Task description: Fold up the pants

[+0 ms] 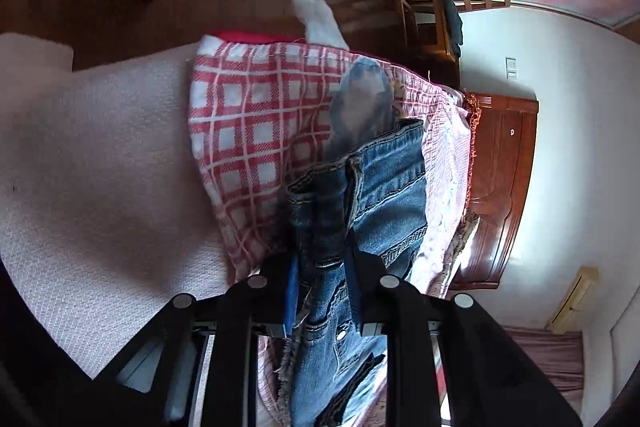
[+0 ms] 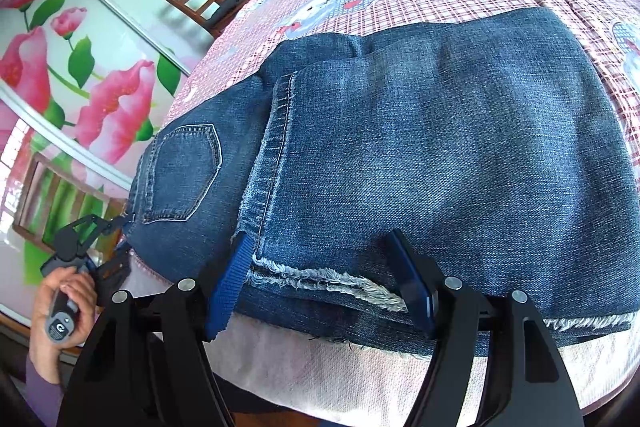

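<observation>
The left gripper (image 1: 322, 267) is clamped on the waistband of the jeans (image 2: 400, 147), while the right gripper (image 2: 324, 279) is spread wide around the frayed hems at the bed's (image 2: 400, 379) near edge. Heavy, limp denim is best gripped at its thick seams.

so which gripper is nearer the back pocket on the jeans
Left. The left gripper is clamped on the jeans at the waist edge just beside the back pocket; the right gripper is open around the frayed hem, farther along.
</observation>
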Demonstrator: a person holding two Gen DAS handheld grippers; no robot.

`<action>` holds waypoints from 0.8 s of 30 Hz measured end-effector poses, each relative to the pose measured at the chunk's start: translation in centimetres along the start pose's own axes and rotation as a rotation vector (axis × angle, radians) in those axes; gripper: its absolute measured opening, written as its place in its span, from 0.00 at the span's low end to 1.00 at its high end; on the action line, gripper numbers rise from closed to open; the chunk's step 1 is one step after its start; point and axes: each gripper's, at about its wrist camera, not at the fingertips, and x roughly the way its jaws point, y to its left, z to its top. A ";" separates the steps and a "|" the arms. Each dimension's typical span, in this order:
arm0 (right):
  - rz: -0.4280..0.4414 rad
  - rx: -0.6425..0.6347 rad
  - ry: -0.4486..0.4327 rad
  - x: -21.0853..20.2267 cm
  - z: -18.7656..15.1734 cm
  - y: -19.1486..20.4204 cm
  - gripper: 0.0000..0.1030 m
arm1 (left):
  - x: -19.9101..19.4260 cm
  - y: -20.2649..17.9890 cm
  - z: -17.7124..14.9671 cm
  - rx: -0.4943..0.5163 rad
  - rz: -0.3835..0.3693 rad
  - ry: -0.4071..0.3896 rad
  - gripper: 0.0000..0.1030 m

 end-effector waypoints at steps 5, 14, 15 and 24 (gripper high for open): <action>0.078 0.037 0.002 -0.3 0.4 -0.6 0.74 | -0.5 -1.0 -0.4 0.042 0.005 -0.040 0.16; 0.313 0.244 -0.147 -5.5 -0.4 -5.8 0.79 | -3.3 -7.1 -2.1 0.320 0.001 -0.112 0.14; 0.329 0.255 -0.167 -6.2 -0.8 -6.8 0.80 | -3.5 -8.0 -2.5 0.359 -0.002 -0.118 0.14; 0.412 0.253 -0.153 -6.6 -2.5 -9.6 0.82 | -4.7 -11.5 -1.9 0.527 0.180 -0.109 0.14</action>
